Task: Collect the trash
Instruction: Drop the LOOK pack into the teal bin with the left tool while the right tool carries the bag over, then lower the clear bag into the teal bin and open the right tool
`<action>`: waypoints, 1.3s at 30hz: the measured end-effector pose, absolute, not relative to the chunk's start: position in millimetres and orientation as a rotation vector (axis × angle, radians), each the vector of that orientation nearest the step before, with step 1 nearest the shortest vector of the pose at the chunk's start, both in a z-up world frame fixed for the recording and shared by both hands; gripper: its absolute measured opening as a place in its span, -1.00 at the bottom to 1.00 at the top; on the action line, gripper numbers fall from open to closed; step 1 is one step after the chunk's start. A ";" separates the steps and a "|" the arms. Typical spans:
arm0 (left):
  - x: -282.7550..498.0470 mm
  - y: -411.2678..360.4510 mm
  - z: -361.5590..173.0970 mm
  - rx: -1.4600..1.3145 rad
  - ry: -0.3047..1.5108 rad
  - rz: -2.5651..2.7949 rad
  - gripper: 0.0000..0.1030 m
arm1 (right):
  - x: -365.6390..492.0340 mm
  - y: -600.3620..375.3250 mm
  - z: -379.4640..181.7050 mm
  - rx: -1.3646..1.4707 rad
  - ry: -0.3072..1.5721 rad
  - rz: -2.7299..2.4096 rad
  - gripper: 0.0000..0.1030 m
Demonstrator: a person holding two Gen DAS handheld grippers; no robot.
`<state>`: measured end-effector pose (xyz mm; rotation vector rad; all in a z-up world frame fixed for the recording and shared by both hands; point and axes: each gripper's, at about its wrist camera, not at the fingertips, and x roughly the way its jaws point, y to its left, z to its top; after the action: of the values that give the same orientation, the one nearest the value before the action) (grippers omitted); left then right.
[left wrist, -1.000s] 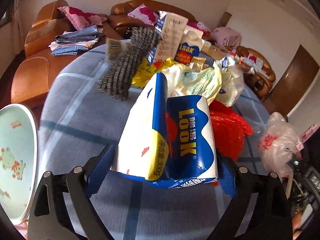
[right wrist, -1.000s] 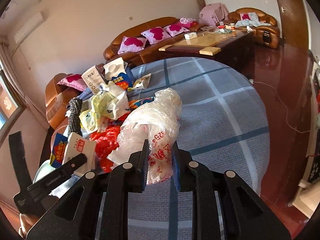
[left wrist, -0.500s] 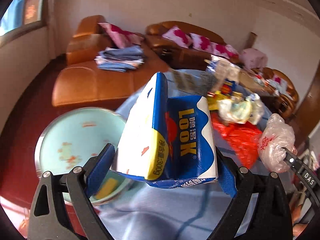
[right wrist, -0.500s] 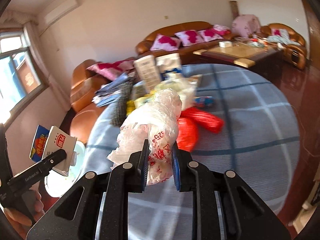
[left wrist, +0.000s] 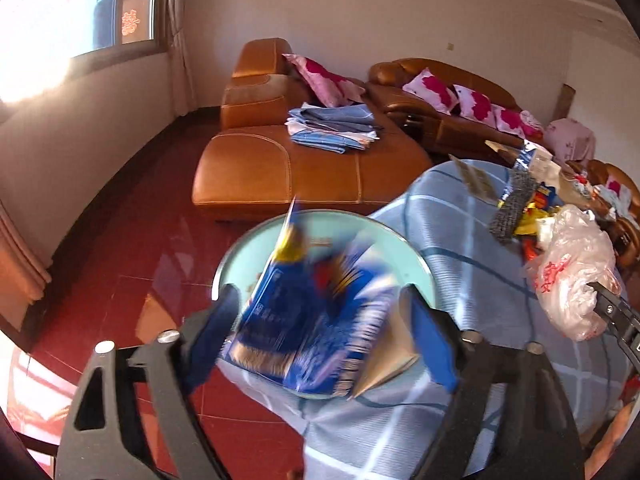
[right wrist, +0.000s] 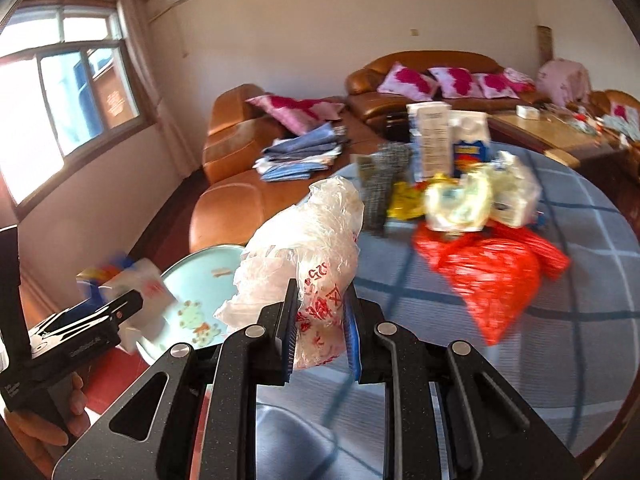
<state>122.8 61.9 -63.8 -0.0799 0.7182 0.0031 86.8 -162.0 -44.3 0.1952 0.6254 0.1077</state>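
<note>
In the left wrist view my left gripper (left wrist: 320, 340) stands wide open; the blue and white carton (left wrist: 316, 320) is blurred between its fingers, falling over the pale green bin (left wrist: 416, 256) beside the table. The right wrist view shows that carton (right wrist: 132, 284) at the bin's (right wrist: 192, 280) left rim. My right gripper (right wrist: 320, 332) is shut on a crumpled white plastic bag (right wrist: 304, 252) with red print, held above the table edge; the bag also shows in the left wrist view (left wrist: 572, 272).
A round table with a blue checked cloth (right wrist: 560, 340) carries a red plastic bag (right wrist: 488, 276), white and yellow bags (right wrist: 460, 200), cartons (right wrist: 432, 140) and a grey scrubber (right wrist: 380, 188). An orange leather sofa (left wrist: 280, 164) with folded clothes stands behind the bin, on a red floor.
My left gripper has swung left off the table to above the bin and opened, letting the carton go; it now drops. My right gripper has followed leftward, still holding the bag.
</note>
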 end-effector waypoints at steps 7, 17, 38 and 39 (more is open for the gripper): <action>151.5 84.6 -85.3 -0.125 0.735 0.006 0.52 | 107.6 -126.4 -54.9 0.162 0.679 0.174 -0.59; 149.8 120.5 -80.1 -0.136 0.723 0.111 0.54 | 129.4 -95.5 -68.6 0.113 0.703 0.248 -0.59; 142.7 152.2 -91.6 -0.107 0.776 0.257 0.67 | 150.7 -58.4 -85.6 0.075 0.700 0.327 0.19; 142.8 151.4 -91.8 -0.106 0.777 0.259 0.71 | 148.1 -60.4 -83.4 0.078 0.693 0.321 0.23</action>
<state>142.8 151.4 -91.8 -0.1059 0.7771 0.2595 148.1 -60.4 -83.4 0.0784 0.6933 0.3206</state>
